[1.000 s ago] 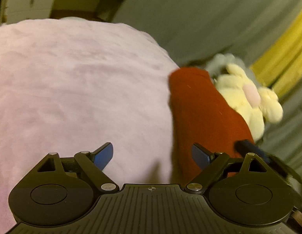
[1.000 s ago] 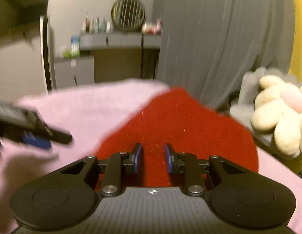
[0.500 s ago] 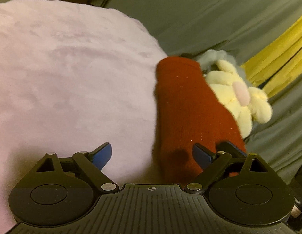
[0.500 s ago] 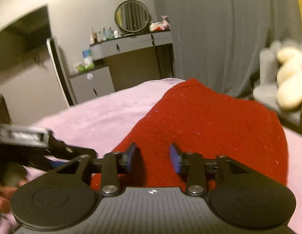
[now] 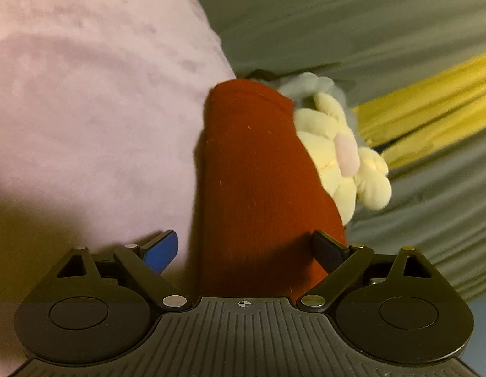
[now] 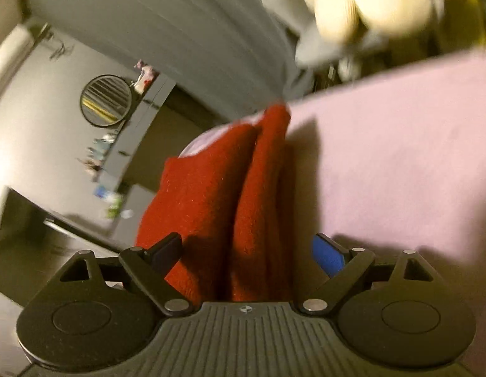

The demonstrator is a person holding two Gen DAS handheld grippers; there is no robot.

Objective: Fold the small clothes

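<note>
1. One pink blanket is seen at the left of the left wrist view.
2. One red garment is laid on it, folded into a long strip, between the spread fingers of the left gripper; no pad is pressed on it.
3. One cream plush toy is seen just right of the garment.
4. In the right wrist view, the right gripper is seen with jaws opening; the garment's two folded layers lie between them, ungripped.
5. One round mirror is seen at the left.

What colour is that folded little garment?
Dark red garment, clearest in the left wrist view.
</note>
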